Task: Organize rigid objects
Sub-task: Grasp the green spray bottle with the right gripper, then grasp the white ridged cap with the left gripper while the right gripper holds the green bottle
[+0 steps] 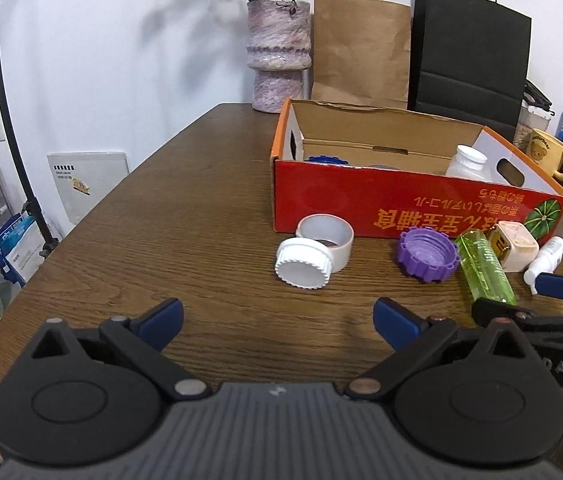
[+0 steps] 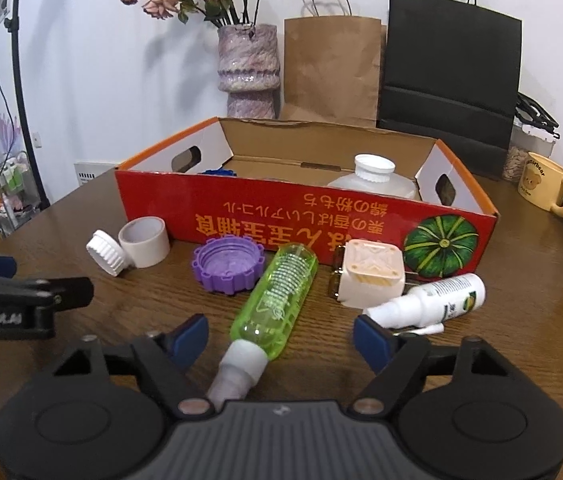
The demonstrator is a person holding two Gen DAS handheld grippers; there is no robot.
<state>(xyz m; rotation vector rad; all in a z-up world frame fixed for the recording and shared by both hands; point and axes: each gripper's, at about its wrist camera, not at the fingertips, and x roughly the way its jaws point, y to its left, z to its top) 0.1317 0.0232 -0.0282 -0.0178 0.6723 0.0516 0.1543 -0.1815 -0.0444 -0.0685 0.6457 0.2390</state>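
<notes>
A red cardboard box (image 1: 381,196) (image 2: 281,216) stands open on the wooden table, holding a white jar (image 1: 466,163) (image 2: 373,178) and a blue lid (image 1: 323,160). In front of it lie a white cap (image 1: 303,264) (image 2: 106,252), a tape roll (image 1: 327,240) (image 2: 144,241), a purple lid (image 1: 429,254) (image 2: 227,264), a green bottle (image 1: 485,266) (image 2: 277,300), a cream cube bottle (image 1: 515,245) (image 2: 371,274) and a white spray bottle (image 1: 545,258) (image 2: 429,300). My left gripper (image 1: 277,322) is open and empty above bare table. My right gripper (image 2: 281,340) is open, its jaws either side of the green bottle's white neck.
A purple vase (image 1: 277,48) with flowers, a brown paper bag (image 1: 361,44) and a black bag (image 1: 469,48) stand behind the box. A yellow mug (image 1: 549,154) (image 2: 547,188) sits at the right. A black lamp stand (image 1: 9,120) rises left of the table.
</notes>
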